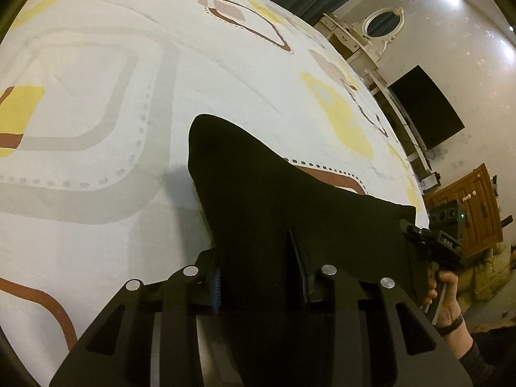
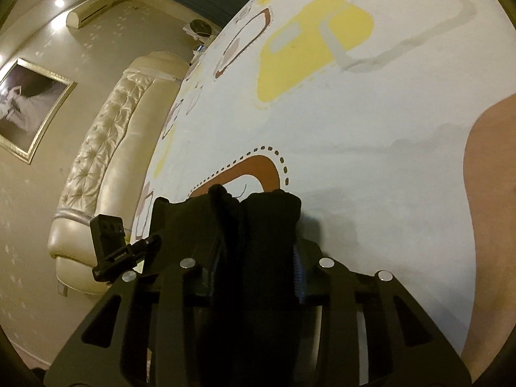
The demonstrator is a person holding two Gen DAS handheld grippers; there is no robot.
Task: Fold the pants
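Black pants (image 1: 274,200) held up off the bedspread (image 1: 96,64), stretched betw. both grippers, prob. so the cloth hangs flat before it's laid for a fold. Left gripper (image 1: 258,277): jaws narrow, clamped on one pants edge. Right gripper (image 2: 254,258): jaws pinching a bunched pants edge. Beyond the pants, bedspread is open w/ plenty of room to lay down. Padded headboard (image 2: 106,148) well past the pants, on the right gripper's left side.
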